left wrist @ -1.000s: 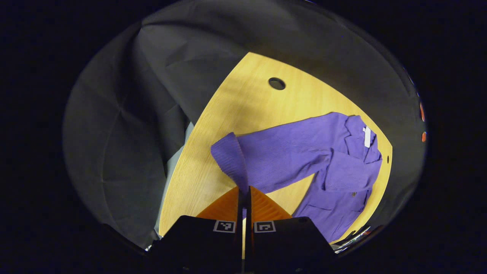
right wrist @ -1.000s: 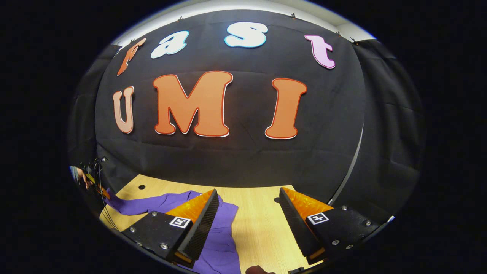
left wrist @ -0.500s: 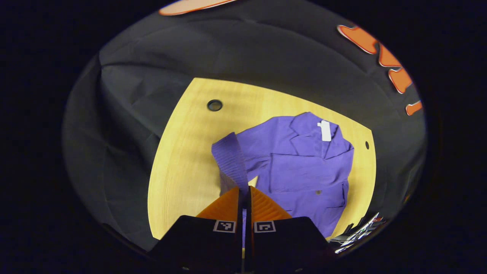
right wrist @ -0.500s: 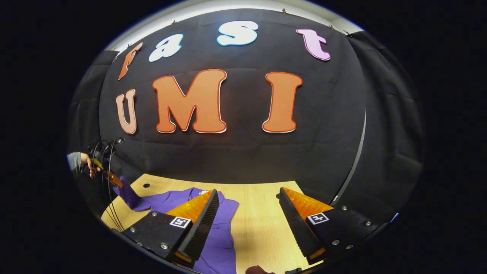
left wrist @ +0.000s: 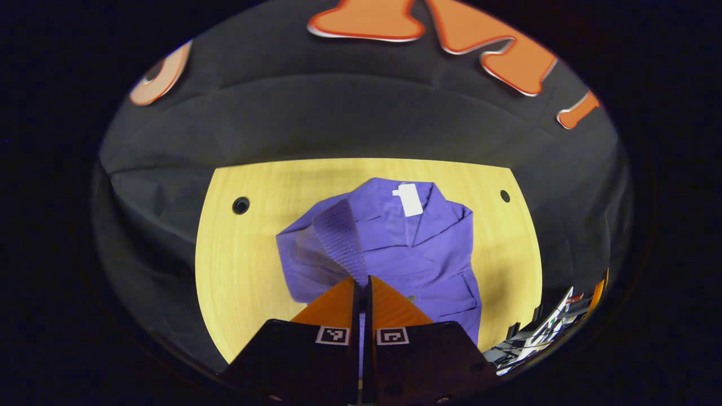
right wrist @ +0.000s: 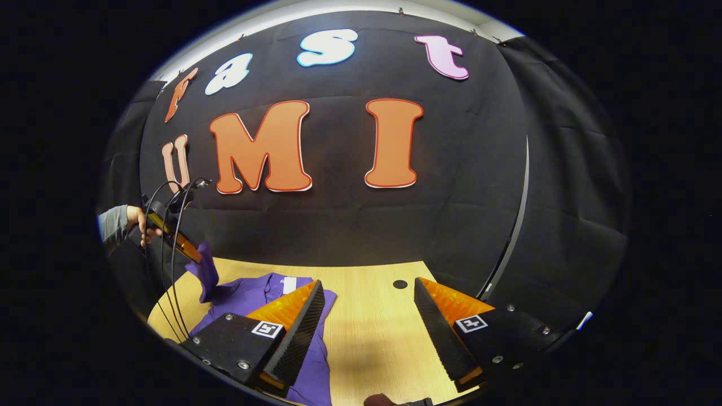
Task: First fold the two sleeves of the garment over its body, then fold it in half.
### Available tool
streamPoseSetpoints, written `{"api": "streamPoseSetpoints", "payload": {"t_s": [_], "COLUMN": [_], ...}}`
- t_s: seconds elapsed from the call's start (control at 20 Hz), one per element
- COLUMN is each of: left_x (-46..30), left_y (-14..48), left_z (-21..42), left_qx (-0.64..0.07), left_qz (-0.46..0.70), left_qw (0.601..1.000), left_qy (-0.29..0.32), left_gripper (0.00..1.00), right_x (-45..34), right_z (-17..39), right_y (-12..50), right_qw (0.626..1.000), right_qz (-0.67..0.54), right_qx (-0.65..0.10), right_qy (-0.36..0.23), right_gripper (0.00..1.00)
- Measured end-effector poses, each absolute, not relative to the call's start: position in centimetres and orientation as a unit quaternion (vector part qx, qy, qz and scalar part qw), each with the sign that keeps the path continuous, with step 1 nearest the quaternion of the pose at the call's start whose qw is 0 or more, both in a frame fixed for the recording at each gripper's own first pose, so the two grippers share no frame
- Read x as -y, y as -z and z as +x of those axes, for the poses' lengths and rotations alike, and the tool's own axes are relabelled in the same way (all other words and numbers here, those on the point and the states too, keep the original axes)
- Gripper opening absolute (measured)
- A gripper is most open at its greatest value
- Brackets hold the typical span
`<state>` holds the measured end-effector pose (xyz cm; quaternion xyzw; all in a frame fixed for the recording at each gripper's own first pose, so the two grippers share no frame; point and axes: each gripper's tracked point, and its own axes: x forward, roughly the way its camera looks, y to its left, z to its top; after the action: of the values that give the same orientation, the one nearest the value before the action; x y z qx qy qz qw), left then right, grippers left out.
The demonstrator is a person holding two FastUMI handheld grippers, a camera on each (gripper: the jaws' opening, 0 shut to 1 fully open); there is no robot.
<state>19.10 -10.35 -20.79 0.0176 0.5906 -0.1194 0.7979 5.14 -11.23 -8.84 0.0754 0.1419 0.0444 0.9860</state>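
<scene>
Left gripper view: left gripper (left wrist: 361,282) at 6 o'clock, fingers clamped on the ribbed sleeve cuff (left wrist: 338,234) — lifted over the purple jacket (left wrist: 417,254) lying mid-table (left wrist: 237,265). Right gripper (right wrist: 366,321) — fingers spread apart, empty, above the table.

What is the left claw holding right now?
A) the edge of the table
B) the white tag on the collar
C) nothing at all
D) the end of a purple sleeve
D: the left claw is pinched shut on the ribbed end of the purple sleeve, lifted above the garment's body; the right gripper view shows that sleeve hanging from it.
</scene>
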Motion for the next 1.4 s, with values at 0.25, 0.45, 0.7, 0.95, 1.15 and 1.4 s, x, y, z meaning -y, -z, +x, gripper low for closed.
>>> {"api": "streamPoseSetpoints", "payload": {"t_s": [0.25,0.45,0.7,0.95,1.15,1.4], "left_x": [19.1,26.1,30.6,30.1,23.5,13.0], "left_y": [20.4,21.0,22.7,22.2,21.8,21.1], "left_z": [19.5,19.7,19.3,17.9,15.7,12.7], "left_qx": [-0.587,-0.58,-0.573,-0.547,-0.517,-0.49], "left_qz": [0.038,0.052,0.061,0.051,0.066,0.087], "left_qw": [0.791,0.785,0.784,0.797,0.826,0.854], "left_qy": [0.171,0.209,0.232,0.25,0.213,0.149], "left_gripper": [0.04,0.04,0.16,0.52,0.86,0.9], "right_x": [13.5,14.7,15.0,13.5,10.2,4.8], "right_z": [4.6,4.5,4.3,4.6,4.7,4.2], "right_y": [10.5,12.1,13.9,15.1,16.8,18.6], "right_qw": [0.983,0.981,0.977,0.975,0.97,0.96], "right_qz": [0.095,0.107,0.11,0.105,0.094,0.076], "right_qx": [-0.152,-0.163,-0.178,-0.192,-0.218,-0.253], "right_qy": [-0.033,-0.027,-0.024,-0.033,-0.054,-0.088], "right_gripper": [0.95,0.95,0.95,0.95,0.95,0.95]}}
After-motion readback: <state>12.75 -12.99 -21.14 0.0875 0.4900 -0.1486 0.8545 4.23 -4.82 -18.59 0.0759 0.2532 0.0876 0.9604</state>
